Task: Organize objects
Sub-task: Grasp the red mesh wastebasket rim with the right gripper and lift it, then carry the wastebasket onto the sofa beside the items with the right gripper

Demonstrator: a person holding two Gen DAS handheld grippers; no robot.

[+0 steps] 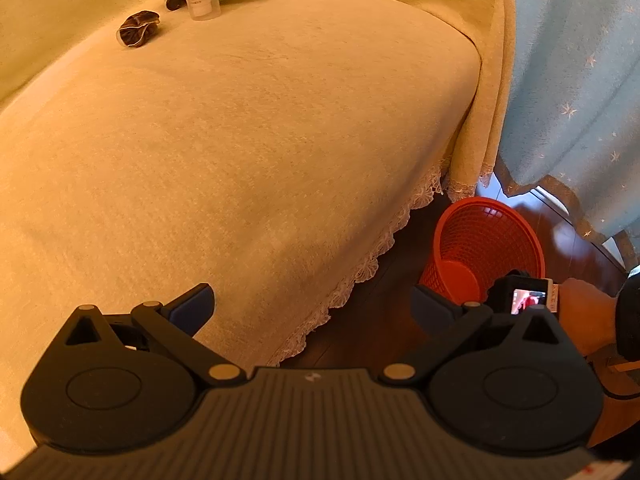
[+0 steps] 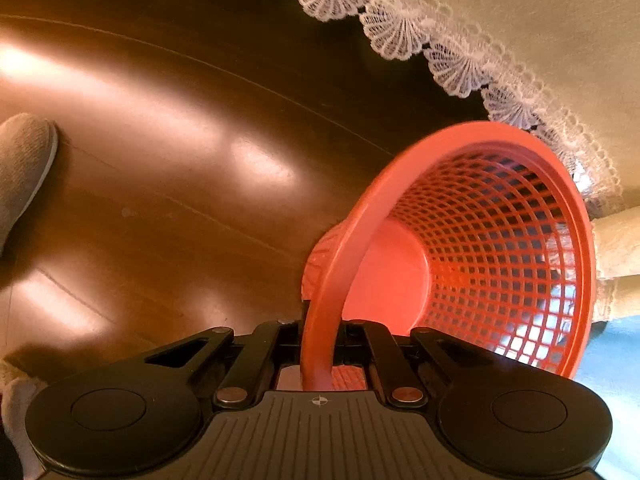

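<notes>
My right hand-held gripper is clamped on the rim of the orange basket, which tilts above the wood floor beside the bed. My left hand-held gripper hangs spread wide and empty over the bed edge.

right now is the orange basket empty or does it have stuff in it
Empty. The right wrist view looks into the orange basket: bare floor and mesh walls, nothing inside. The right gripper clamps its rim.
</notes>
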